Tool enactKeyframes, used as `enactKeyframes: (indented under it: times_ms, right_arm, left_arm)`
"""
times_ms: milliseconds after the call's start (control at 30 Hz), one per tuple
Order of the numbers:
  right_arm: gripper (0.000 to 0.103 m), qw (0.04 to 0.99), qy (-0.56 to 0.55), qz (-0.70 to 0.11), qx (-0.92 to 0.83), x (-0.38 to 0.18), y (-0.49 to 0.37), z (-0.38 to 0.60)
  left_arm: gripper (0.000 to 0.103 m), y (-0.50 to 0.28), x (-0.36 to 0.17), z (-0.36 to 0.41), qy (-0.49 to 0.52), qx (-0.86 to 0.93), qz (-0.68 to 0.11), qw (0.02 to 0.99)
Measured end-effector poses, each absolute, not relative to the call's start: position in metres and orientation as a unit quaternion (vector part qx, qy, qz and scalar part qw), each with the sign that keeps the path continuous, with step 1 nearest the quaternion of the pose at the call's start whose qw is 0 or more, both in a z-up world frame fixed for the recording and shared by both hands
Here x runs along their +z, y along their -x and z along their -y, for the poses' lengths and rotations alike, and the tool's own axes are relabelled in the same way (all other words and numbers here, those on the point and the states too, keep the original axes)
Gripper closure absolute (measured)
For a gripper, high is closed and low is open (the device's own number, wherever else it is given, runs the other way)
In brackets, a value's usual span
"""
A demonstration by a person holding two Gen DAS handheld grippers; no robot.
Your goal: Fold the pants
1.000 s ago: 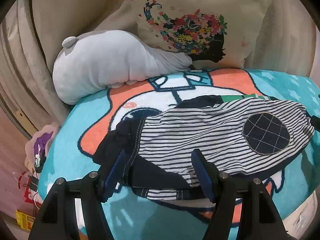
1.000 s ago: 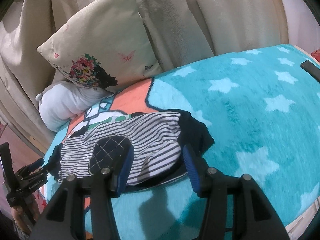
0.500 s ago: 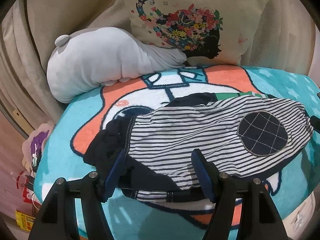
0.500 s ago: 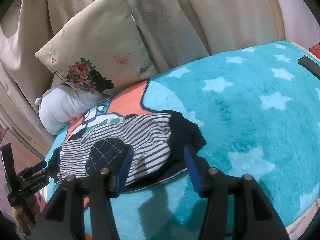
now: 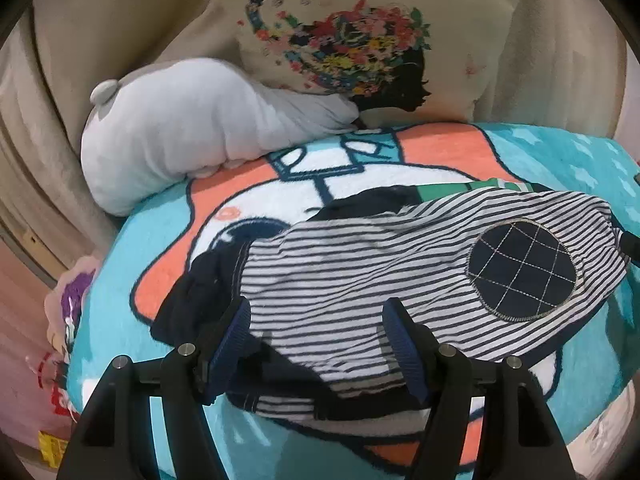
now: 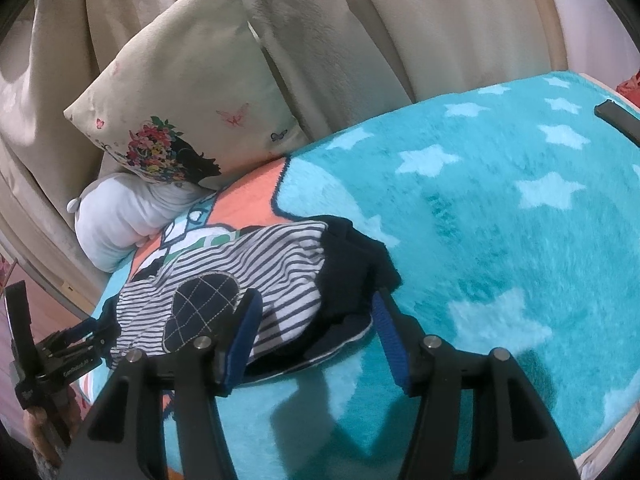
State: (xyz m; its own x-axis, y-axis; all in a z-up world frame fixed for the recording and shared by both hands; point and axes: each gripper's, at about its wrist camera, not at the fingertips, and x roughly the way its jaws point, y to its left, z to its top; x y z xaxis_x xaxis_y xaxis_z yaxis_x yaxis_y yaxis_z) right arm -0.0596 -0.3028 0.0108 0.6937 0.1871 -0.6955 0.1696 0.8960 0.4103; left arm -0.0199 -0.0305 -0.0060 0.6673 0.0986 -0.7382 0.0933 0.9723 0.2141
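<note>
Fold looks done: pants (image 5: 360,280) bundled at frame centre, both jaws open, empty.
Right gripper (image 6: 316,336) has just been opening; left gripper (image 5: 316,344) hovers; next: back off.

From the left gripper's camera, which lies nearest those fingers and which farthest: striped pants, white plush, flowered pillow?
1. Striped pants, right at the left gripper.
2. White plush, beyond, up left.
3. Flowered pillow, farthest, against the curtain.
</note>
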Motion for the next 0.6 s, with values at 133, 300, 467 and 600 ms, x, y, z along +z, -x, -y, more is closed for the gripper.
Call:
enactKeyframes:
  times_ms: [133,300,467,600]
  right_arm:
    - [0.046,0.890,-0.233,-0.391,0.005,0.008,0.060,0.308]
    - [0.046,0.889,-0.240,-0.391,0.006,0.005,0.061,0.314]
    - [0.046,0.888,-0.242,-0.391,0.012,0.000,0.062,0.315]
    - [0.041,0.890,-0.237,-0.390,0.021,-0.001,0.063,0.315]
  left_arm:
    - [0.031,0.018,-0.007,0.039,-0.127,-0.005,-0.410,0.903]
    - [0.031,0.016,-0.010,0.046,-0.131,-0.006,-0.416,0.900]
    - [0.031,0.010,-0.009,0.055,-0.135,-0.014,-0.420,0.897]
    - [0.031,-0.009,0.005,0.060,-0.106,-0.064,-0.440,0.890]
